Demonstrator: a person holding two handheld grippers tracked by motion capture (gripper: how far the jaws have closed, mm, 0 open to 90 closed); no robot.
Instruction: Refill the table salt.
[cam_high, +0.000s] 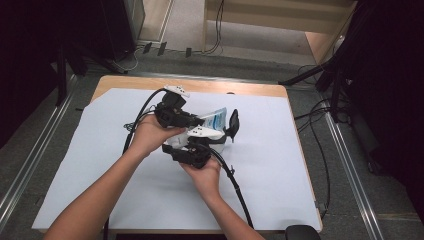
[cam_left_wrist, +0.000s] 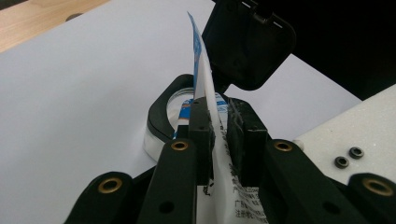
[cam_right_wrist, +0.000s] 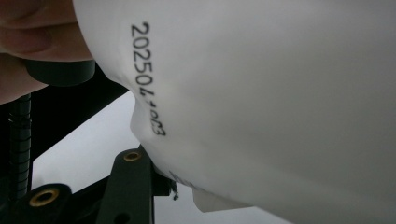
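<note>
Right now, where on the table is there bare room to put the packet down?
The white sheet is bare at the left, between the left forearm and the sheet's left edge, and at the right beyond the black cable toward the right edge. The middle is crowded: both grippers, left and right, meet there around the packet and a black lidded container.

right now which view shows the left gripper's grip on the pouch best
The left gripper view: the left gripper is pinched shut on the pouch. The high view shows it small, and the right gripper view shows blank white film.
</note>
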